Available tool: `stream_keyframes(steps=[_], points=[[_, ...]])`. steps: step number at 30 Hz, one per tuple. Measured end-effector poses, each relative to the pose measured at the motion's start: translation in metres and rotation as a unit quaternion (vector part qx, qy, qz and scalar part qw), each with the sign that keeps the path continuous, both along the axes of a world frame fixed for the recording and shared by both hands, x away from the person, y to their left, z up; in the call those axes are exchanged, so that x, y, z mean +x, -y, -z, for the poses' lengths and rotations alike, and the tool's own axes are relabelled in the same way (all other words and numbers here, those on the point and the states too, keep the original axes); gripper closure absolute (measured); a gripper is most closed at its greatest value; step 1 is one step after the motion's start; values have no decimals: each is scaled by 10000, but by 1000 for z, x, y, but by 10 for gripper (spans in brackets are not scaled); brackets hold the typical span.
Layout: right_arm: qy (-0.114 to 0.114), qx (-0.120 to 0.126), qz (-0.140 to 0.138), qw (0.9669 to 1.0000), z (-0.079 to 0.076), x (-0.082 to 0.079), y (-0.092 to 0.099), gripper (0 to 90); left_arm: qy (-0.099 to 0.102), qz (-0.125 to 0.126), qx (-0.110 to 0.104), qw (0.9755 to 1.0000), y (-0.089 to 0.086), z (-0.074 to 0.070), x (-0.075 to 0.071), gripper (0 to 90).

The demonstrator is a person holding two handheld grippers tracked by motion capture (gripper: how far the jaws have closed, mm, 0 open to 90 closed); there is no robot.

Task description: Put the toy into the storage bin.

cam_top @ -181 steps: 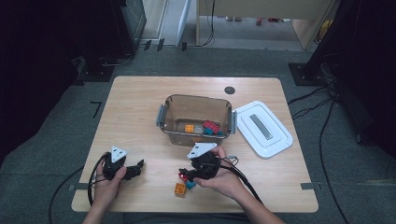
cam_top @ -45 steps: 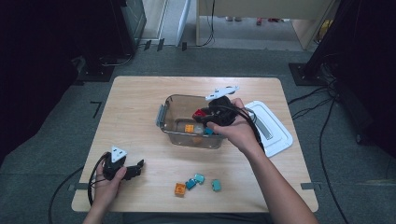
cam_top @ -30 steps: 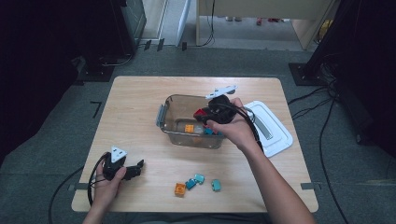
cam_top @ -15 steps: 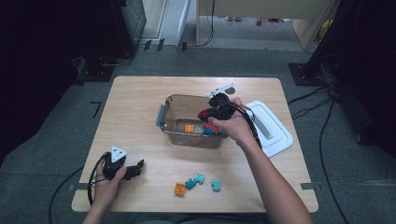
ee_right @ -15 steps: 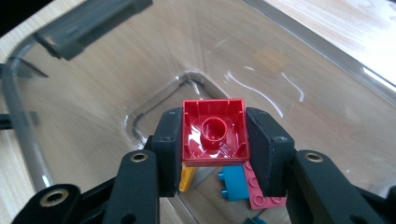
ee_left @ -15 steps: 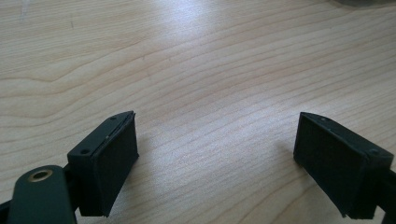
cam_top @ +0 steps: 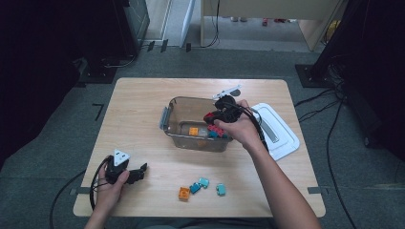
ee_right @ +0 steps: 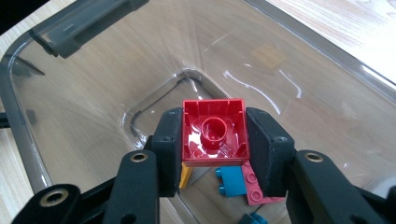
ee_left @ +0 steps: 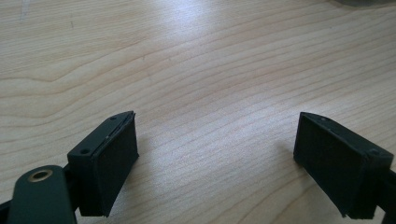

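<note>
My right gripper (ee_right: 214, 149) inside clear bin (cam_top: 177, 107), centre of high view; jaws clamped on red brick (ee_right: 214, 132), hollow underside facing camera. Blue brick (ee_right: 231, 181), pink plate (ee_right: 256, 184) on bin floor just below. My left gripper (cam_top: 135, 173) resting on surface (ee_left: 196, 65), lower left of high view; jaws wide apart, nothing between. Orange brick (cam_top: 184, 192), teal bricks (cam_top: 199, 185) loose on surface, lower centre. White lid (cam_top: 279, 131) right of bin.

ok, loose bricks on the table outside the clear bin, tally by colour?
orange brick: 1
teal bricks: 3
Total: 4
</note>
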State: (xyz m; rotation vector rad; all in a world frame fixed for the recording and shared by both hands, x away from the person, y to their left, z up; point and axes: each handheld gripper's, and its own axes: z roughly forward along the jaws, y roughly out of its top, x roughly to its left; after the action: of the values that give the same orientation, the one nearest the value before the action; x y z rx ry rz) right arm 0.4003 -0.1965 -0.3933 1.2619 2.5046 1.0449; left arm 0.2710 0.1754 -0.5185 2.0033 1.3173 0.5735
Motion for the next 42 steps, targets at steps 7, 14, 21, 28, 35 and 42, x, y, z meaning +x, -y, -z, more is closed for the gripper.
stream_keyframes(steps=[7, 14, 21, 28, 35, 42], points=[[26, 42, 105, 9999, -1, 1, 2, 540, 1, 0, 2, 10000, 0, 0, 0, 135], [36, 121, 118, 9999, -4, -2, 4, 461, -1, -2, 1, 10000, 0, 0, 0, 135], [283, 273, -13, 9992, -13, -14, 5, 355, 0, -2, 3, 10000, 0, 0, 0, 135], [532, 497, -366, 9967, -24, -37, 7, 297, 6, -3, 4, 10000, 0, 0, 0, 135], [848, 544, -527, 9935, -31, -62, 6, 273, 6, 0, 4, 10000, 0, 0, 0, 135], [983, 582, -783, 9904, -34, -88, -1, 246, 2, 0, 5, 10000, 0, 0, 0, 135]])
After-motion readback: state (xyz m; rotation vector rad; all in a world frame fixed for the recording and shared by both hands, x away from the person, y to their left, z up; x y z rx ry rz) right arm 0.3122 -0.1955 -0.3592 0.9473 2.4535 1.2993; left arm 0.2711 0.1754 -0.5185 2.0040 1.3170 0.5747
